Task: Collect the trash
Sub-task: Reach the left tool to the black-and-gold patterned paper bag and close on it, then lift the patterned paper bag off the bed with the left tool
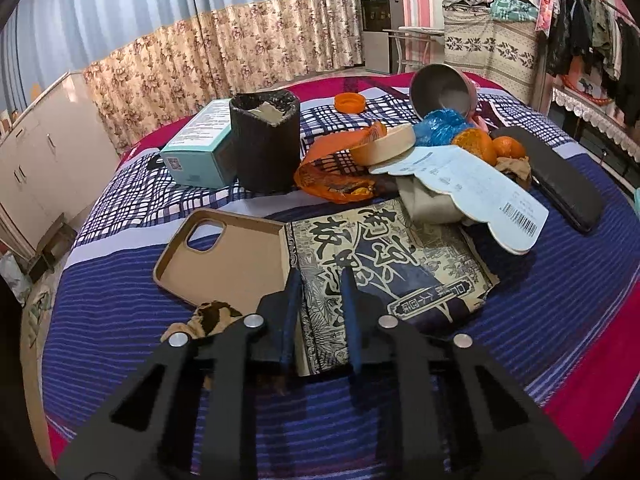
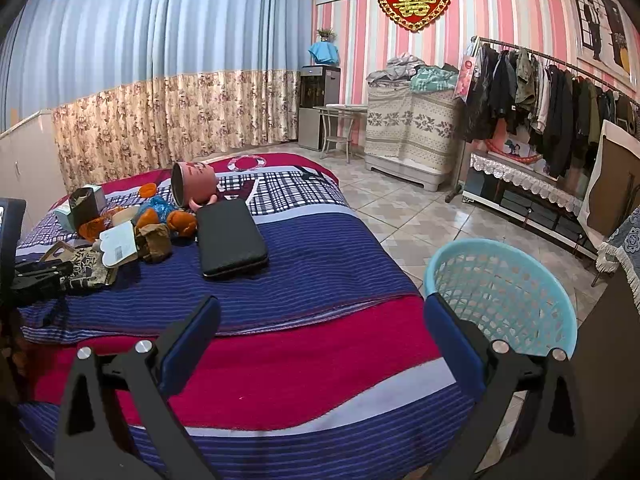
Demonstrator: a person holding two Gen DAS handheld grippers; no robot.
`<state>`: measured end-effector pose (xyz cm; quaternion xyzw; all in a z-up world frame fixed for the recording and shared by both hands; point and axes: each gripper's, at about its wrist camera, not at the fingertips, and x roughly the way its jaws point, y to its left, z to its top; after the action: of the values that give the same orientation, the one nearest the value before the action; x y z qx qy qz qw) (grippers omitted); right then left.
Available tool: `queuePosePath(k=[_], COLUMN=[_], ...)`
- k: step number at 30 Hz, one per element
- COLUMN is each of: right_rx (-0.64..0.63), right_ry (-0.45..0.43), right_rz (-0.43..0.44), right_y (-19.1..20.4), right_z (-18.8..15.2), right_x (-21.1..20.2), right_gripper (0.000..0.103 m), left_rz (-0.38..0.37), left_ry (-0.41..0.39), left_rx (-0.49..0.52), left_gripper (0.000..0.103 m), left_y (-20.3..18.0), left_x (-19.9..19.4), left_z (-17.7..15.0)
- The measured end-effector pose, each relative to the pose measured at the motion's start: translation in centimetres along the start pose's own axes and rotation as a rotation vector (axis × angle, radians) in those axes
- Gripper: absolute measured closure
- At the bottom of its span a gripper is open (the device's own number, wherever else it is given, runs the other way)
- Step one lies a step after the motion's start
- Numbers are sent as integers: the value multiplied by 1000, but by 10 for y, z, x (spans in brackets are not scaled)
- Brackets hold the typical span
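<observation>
A printed dark paper bag lies on the striped bedspread among clutter: a tan phone case, a white barcode card, orange wrapper, blue plastic and oranges. My left gripper is nearly closed, its blue pads astride the near edge of the printed bag; whether they pinch it is unclear. My right gripper is open and empty above the bed's near edge. A light blue mesh basket stands on the floor to its right.
A dark cup and teal box stand at the back left. A pink bowl lies tipped. A black case lies mid-bed. A clothes rack and covered cabinet stand across the tiled floor.
</observation>
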<state>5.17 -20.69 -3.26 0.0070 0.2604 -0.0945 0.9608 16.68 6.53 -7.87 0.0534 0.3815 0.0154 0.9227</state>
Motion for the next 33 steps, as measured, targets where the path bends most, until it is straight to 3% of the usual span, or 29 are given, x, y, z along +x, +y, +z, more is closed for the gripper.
queuePosePath(k=[1,2,3,15,25,26,27,28,30,33], right_rx=[-2,-3,-2,-29,-63,-64,-67,-72,-79,-91], right_ry=[-1,-2,-1,12,21,22,24,26,34,41], right_rz=[-2,-3,-2,8,22,23,23,24,25,23], right_y=[0,0,0,3,15,15,16,17,20,23], right_z=[0,0,0,1,-1,-1,-2,-2,-3,-5], right_x=[0,0,0,2,4,5,5,6,8,10], right_gripper=[4,4,4,4,4,4,4,4,4,4], left_rz=[-7,-13,-28,-93,-99,-92,-84,-81,-96,-138], left_ry=[0,-1,-4,-106,-45,-41,-36,-33,-31,-28], left_rx=[-6,-9,-11,12,-71,-72,-74,-80,-102,-116], left_gripper=[90,102,103,103,102,99,88,69,45,34], left_y=[1,2,2,-5,39,42,45,48,52,51], left_x=[-2,-3,-5,-46,-38,-36,-34,-32,-28,-24], left_z=[0,0,2,9,-6,-8,-10,-11,-11,-8])
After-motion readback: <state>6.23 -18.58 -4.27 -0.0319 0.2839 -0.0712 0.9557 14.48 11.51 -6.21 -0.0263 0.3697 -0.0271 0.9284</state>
